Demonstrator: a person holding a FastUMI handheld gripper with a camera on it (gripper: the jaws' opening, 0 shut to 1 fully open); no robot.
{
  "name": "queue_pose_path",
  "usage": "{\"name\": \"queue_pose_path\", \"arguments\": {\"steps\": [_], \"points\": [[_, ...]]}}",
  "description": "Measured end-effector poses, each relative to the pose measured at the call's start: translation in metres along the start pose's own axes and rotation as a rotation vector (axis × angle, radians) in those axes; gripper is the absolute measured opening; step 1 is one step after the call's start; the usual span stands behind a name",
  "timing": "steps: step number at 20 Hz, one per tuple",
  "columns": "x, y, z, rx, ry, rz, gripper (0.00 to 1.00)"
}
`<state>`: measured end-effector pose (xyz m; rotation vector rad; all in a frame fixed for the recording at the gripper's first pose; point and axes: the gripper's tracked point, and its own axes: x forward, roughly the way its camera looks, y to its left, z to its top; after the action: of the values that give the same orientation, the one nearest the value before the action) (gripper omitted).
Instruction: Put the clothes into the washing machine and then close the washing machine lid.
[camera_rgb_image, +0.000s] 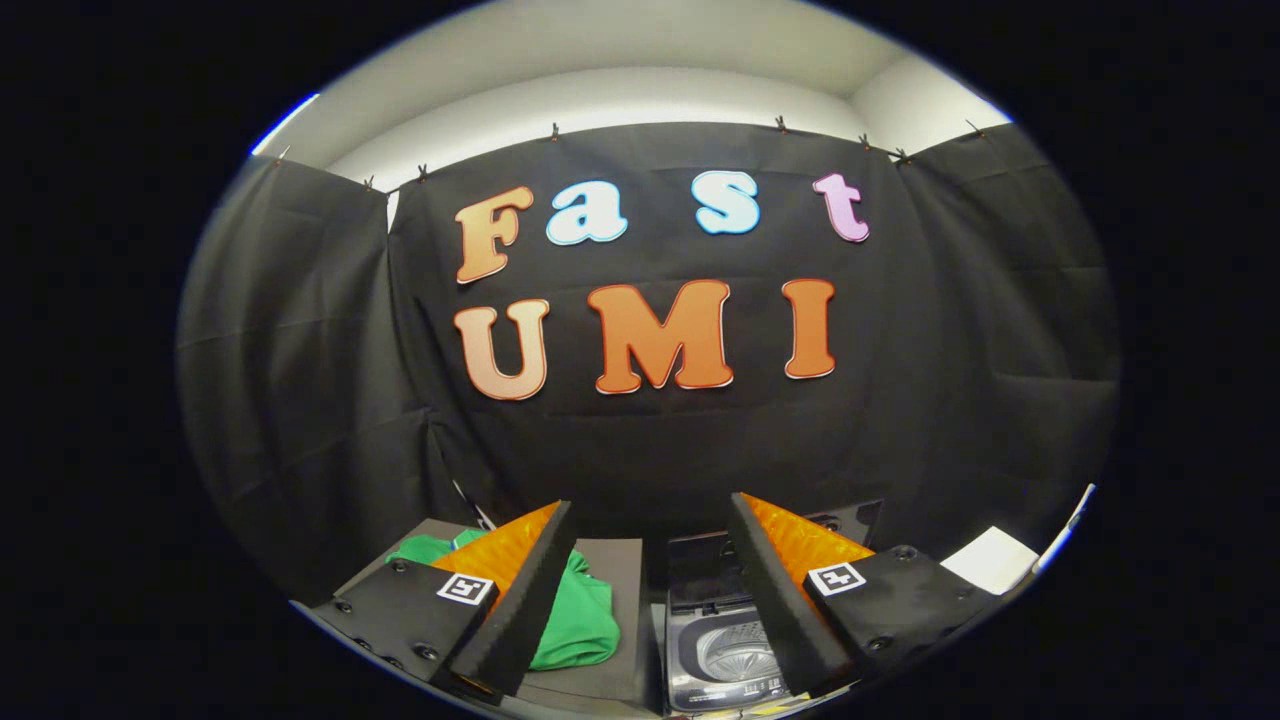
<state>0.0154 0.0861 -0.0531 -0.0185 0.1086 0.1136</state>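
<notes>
Crumpled green clothes (580, 615) lie on a grey mat beside the small open-lidded washing machine (725, 650)

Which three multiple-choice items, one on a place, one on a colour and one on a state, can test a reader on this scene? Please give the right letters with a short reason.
1. Where does the garment lie?
A. inside the washing machine
B. on the dark mat beside the washing machine
C. between both fingers, gripped

2. What colour is the garment?
A. green
B. red
C. white

3. How is the washing machine lid?
A. shut
B. taken off and lying on the mat
C. raised, with the drum showing

Answers: 1 B, it rests on the mat, to one side of the washing machine. 2 A, the cloth is plainly green. 3 C, the drum is visible under the lifted lid. The gripper stands open, holding nothing.
</notes>
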Motion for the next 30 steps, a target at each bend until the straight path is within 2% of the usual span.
{"name": "queue_pose_path", "arguments": {"steps": [9,16,25,28,30], "points": [[0.037,0.098,-0.078,0.007,0.169,0.167,0.99],[0.052,0.146,-0.142,-0.042,0.334,0.241,0.99],[0.057,0.159,-0.204,-0.157,0.507,0.238,0.99],[0.060,0.162,-0.218,-0.161,0.540,0.247,0.99],[0.059,0.163,-0.223,-0.105,0.564,0.255,0.97]]}}
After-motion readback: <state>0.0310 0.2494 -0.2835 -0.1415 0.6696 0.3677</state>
